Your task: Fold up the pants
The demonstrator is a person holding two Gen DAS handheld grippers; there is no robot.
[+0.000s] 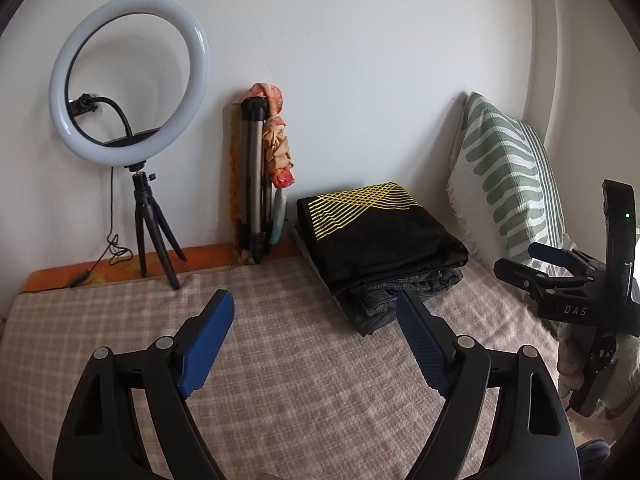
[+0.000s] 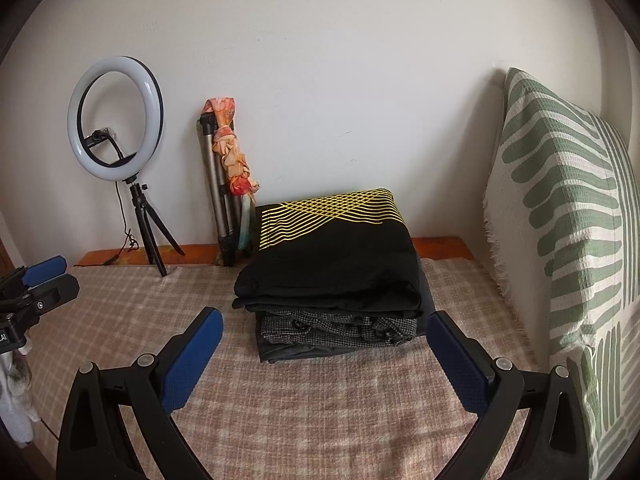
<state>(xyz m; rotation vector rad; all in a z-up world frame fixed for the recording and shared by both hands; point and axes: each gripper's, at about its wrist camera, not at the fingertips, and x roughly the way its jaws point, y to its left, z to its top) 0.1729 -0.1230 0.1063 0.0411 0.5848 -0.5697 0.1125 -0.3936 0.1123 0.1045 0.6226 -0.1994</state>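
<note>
A stack of folded clothes lies on the checked bed cover near the wall; its top piece is black with yellow line print, and under it lies a grey houndstooth garment. In the left wrist view the same stack sits ahead and to the right. My left gripper hovers open over the bare cover, nothing between its blue pads. My right gripper is open wide, short of the stack's front edge, its pads touching nothing. Each gripper also shows in the other's view, the right gripper and the left gripper.
A ring light on a small tripod stands at the back left. A folded tripod with an orange cloth tied to it leans on the wall. A green-and-white patterned pillow stands upright at the right. A gloved hand holds the right gripper.
</note>
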